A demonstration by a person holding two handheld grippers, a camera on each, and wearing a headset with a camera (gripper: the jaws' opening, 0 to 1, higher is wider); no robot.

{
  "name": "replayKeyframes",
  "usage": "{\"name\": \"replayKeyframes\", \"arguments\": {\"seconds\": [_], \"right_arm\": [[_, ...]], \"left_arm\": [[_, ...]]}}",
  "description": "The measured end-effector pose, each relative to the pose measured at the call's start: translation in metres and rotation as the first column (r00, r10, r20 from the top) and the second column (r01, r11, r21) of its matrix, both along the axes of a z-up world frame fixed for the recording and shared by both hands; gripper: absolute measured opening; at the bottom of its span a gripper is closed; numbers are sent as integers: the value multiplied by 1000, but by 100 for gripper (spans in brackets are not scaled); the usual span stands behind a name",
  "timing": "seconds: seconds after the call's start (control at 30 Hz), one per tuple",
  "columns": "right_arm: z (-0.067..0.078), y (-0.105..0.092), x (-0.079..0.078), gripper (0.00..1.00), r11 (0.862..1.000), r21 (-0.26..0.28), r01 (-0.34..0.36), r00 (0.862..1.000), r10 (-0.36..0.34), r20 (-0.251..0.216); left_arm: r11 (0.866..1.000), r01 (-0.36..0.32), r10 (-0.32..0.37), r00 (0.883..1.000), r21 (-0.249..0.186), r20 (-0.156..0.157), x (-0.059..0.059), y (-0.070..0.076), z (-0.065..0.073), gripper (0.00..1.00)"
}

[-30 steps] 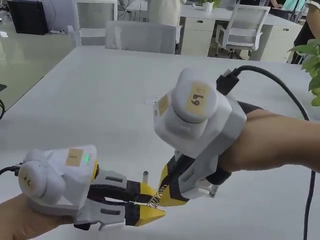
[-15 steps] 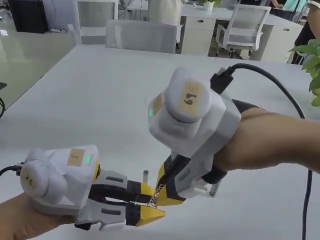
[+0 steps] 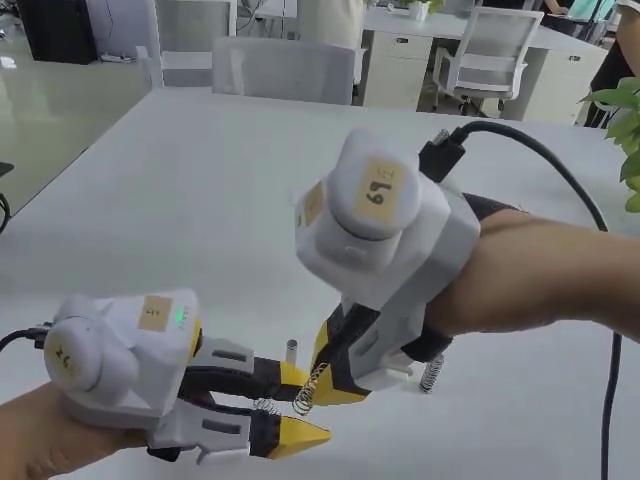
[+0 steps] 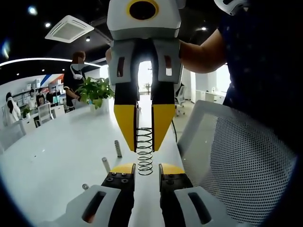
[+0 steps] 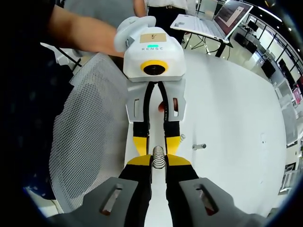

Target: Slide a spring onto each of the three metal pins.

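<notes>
Right claw (image 5: 158, 161) clamps spring (image 4: 144, 151), held off tabletop (image 3: 200, 200); left claw (image 4: 147, 168) flanks its lower end, grip unclear. Step, likely: carrying spring to pin (image 4: 117, 148); next needs coil centred over upright pin

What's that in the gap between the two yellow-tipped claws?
A coiled spring: the right claw pinches one end, and the other end reaches between the open tips of the left claw. The left gripper view shows it clearest.

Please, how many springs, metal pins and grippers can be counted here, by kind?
Springs: 2, a held spring and a second spring
Pins: 3, near pin, middle pin, far pin
Grippers: 2, left gripper, right gripper
Total: 7
</notes>
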State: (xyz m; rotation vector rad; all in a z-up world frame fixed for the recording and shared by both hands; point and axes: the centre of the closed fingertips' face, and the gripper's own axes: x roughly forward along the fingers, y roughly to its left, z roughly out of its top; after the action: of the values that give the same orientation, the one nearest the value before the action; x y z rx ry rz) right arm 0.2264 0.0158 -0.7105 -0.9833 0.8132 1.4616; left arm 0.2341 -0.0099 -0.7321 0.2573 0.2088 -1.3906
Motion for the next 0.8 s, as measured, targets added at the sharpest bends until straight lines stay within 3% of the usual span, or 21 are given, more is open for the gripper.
{"name": "replayKeyframes", "arguments": {"seconds": [0.4, 0.8], "right_arm": [[-2, -9, 2, 7, 1000, -11, 22, 1000, -22, 8], [-1, -19, 10, 7, 999, -17, 49, 999, -49, 17]], "left_arm": [[999, -43, 43, 999, 1, -11, 0, 14, -7, 23], [991, -136, 136, 990, 3, -27, 7, 35, -17, 39]]}}
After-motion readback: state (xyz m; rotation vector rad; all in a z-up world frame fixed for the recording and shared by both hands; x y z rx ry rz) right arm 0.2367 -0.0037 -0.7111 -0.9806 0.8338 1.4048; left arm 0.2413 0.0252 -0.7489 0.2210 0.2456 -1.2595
